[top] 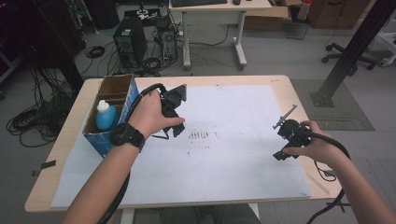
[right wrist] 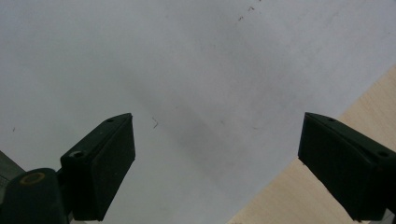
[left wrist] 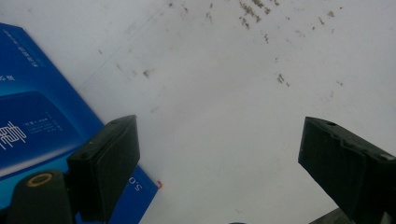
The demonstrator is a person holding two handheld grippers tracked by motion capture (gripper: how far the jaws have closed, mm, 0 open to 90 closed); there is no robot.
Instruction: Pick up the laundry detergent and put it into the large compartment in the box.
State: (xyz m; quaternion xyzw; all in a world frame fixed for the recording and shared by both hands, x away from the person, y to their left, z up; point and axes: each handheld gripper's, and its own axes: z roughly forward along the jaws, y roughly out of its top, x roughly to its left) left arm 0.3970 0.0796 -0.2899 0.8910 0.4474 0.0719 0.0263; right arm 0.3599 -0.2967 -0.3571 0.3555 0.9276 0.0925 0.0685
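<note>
A blue cardboard box stands open-topped at the table's left, with a blue bottle with a white cap inside it. My left gripper hovers just right of the box, held by a hand with a black watch. In the left gripper view the left gripper is open over the white sheet, with the box's blue side beside its left jaw. My right gripper is at the table's right, and in the right gripper view the right gripper is open over bare white sheet.
A white sheet with dark smudges covers most of the wooden table. The table's wood edge lies under the right jaw. Beyond the table are a computer tower, floor cables, a desk and a black post.
</note>
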